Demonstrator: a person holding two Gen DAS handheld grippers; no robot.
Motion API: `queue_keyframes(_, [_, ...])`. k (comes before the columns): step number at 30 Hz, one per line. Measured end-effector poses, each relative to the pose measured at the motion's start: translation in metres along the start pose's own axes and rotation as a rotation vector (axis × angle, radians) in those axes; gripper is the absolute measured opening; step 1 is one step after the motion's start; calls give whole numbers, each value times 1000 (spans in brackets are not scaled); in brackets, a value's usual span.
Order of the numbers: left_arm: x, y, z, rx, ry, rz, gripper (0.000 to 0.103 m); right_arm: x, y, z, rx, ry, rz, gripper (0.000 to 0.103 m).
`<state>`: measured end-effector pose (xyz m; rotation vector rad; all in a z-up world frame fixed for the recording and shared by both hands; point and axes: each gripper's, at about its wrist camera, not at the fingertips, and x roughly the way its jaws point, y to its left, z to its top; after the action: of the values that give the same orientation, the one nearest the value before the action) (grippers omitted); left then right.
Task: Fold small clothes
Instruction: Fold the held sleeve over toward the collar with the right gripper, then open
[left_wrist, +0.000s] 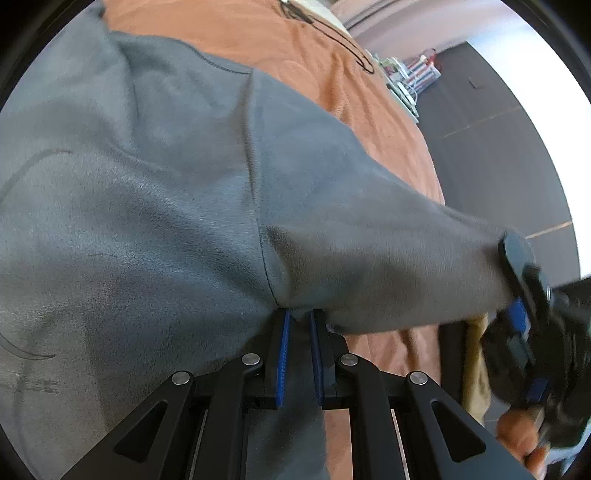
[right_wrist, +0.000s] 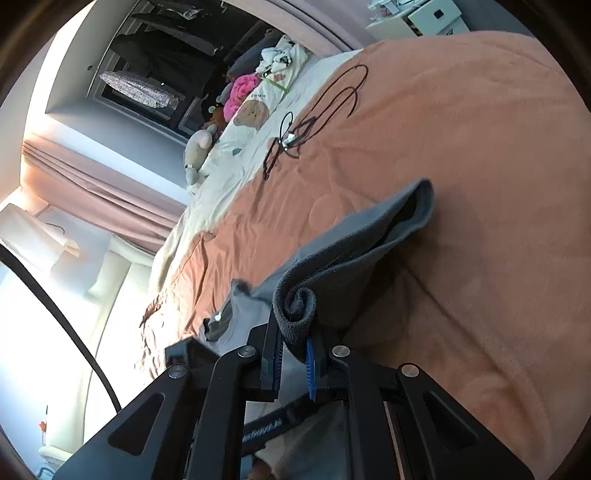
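The left gripper (left_wrist: 299, 314) pinches the grey garment (left_wrist: 166, 184) at a seam, and the right gripper (right_wrist: 295, 332) is pressed together on a rolled edge of it. The garment lies partly lifted over the orange blanket (right_wrist: 461, 147) on the bed.

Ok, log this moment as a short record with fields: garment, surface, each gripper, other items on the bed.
garment: grey top, spread over the bed, sleeve stretched out to one side
surface: orange blanket
left gripper: shut on the grey top near the underarm seam
right gripper: shut on the rolled sleeve cuff
other items: black wire hangers; pink plush among soft toys at the far end
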<state>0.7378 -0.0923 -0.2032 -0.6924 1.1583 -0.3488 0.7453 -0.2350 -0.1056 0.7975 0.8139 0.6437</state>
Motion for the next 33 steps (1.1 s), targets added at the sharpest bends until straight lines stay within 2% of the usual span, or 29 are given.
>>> queue_keyframes(7, [-24,7,-6,-10,2,-11,12,5,9,-3,-30,27,10,7])
queue_keyframes(13, [-62,24,-8,-29,-52,11,12,17,31,-6,-133,82,-30,7])
queue_keyframes(23, [-135,70,-18,-83,-155,71,12,58,71,-25,-287,209,-92,7])
queue_keyframes(28, [-160,91,-28,-110,-178,93,12,85,86,-47,-381,320,-160,10])
queue_keyframes(30, [-170,100,-33,-119,-186,99,12,91,85,-53,-381,364,-185,16])
queue_keyframes(32, [-177,105,-35,-129,-195,105,12,88,80,-54,-347,370,-162,41])
queue_keyframes(33, [-179,107,-36,-131,-197,107,12,84,78,-50,-332,355,-156,48])
